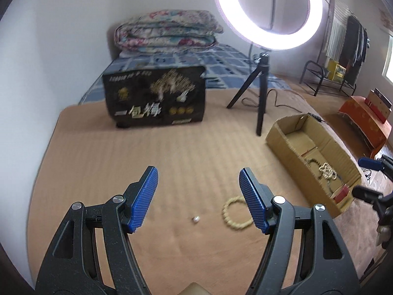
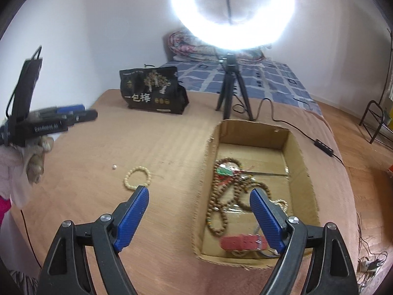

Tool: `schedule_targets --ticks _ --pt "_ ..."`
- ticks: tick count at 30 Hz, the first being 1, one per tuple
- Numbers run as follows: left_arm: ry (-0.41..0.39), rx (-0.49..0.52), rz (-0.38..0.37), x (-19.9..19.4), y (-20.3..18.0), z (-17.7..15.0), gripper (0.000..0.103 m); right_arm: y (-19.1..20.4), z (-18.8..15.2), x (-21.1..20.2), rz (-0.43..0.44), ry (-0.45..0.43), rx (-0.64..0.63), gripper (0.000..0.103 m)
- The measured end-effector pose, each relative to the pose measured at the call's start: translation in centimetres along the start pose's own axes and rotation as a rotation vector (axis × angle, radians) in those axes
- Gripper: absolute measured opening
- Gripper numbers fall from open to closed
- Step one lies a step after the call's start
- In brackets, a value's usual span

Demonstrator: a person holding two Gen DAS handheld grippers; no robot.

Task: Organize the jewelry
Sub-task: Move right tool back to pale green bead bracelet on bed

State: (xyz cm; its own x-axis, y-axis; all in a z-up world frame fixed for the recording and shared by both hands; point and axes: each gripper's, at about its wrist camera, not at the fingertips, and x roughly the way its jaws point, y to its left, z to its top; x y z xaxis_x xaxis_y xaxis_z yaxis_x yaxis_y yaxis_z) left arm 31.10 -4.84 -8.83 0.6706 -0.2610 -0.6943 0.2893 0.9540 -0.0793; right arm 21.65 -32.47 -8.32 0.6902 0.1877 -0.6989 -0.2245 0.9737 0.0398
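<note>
A cream bead bracelet [image 1: 234, 215] lies on the tan blanket, partly behind my right-hand finger in the left wrist view; it also shows in the right wrist view [image 2: 136, 178]. A small silver piece [image 1: 195, 219] lies left of it, seen too in the right wrist view [image 2: 114, 166]. An open cardboard box [image 2: 298, 157] holds brown bead necklaces [image 2: 221, 211] and a red case [image 2: 243, 242]; it shows in the left wrist view [image 1: 285, 145]. My left gripper [image 1: 198, 180] is open and empty above the bracelet and silver piece. My right gripper [image 2: 199, 198] is open and empty over the box's left wall.
A black printed bag [image 1: 156, 95] stands at the back. A ring light [image 1: 269, 12] on a black tripod [image 1: 258, 91] stands behind the box, its cable [image 2: 294, 125] trailing right. Folded quilts [image 1: 167, 32] lie on the bed. A clothes rack [image 1: 343, 49] stands far right.
</note>
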Motion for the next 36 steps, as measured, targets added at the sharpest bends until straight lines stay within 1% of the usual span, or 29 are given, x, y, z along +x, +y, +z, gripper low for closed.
schedule_targets --ticks 2,5,7,8,9,10,12,16,17,21,24,25,26,27,36 --pt "0.015 -0.008 -0.003 0.4 0.7 -0.8 0.070 0.7 0.3 0.4 0.014 0.005 -0.008 0.085" --pt "0.038 -0.018 -0.006 1.1 1.4 -2.2 0.060 2.0 0.7 1.5 0.035 0.018 -0.024 0.081" --pt "0.054 -0.030 -0.025 1.7 1.8 -3.0 0.059 2.6 1.0 2.1 0.043 0.028 -0.029 0.078" --pt "0.061 -0.034 -0.031 1.8 1.9 -3.4 0.055 3.1 1.1 2.6 0.050 0.037 -0.030 0.076" --pt "0.069 -0.037 -0.036 2.1 2.0 -3.8 0.047 3.4 1.2 3.1 0.057 0.045 -0.030 0.073" --pt "0.077 -0.041 -0.041 2.3 2.1 -4.1 0.044 3.8 1.3 3.6 0.067 0.055 -0.029 0.070" --pt "0.088 -0.049 -0.060 2.9 2.2 -4.9 0.044 4.5 1.5 4.7 0.083 0.075 -0.026 0.068" --pt "0.107 -0.043 -0.092 3.9 1.8 -5.9 0.043 5.2 1.8 6.6 0.107 0.111 -0.013 0.058" --pt "0.111 -0.034 -0.096 4.2 1.6 -6.1 0.043 5.4 1.8 7.2 0.116 0.124 -0.006 0.057" --pt "0.114 -0.008 -0.104 5.1 1.2 -6.5 0.043 5.9 1.8 9.6 0.135 0.175 0.019 0.049" --pt "0.116 0.006 -0.101 5.8 1.0 -6.6 0.043 6.3 1.8 10.5 0.137 0.193 0.015 0.047" --pt "0.118 0.009 -0.100 6.1 1.0 -6.7 0.041 6.6 1.7 11.0 0.136 0.203 0.011 0.046" --pt "0.121 0.011 -0.099 6.4 1.0 -6.8 0.035 6.7 1.7 11.3 0.136 0.210 0.007 0.045" --pt "0.126 0.013 -0.099 6.7 1.1 -6.8 0.034 6.9 1.6 11.6 0.135 0.217 0.003 0.044" --pt "0.145 0.029 -0.086 8.5 1.2 -7.5 0.034 7.3 1.3 14.3 0.124 0.262 -0.004 0.040"
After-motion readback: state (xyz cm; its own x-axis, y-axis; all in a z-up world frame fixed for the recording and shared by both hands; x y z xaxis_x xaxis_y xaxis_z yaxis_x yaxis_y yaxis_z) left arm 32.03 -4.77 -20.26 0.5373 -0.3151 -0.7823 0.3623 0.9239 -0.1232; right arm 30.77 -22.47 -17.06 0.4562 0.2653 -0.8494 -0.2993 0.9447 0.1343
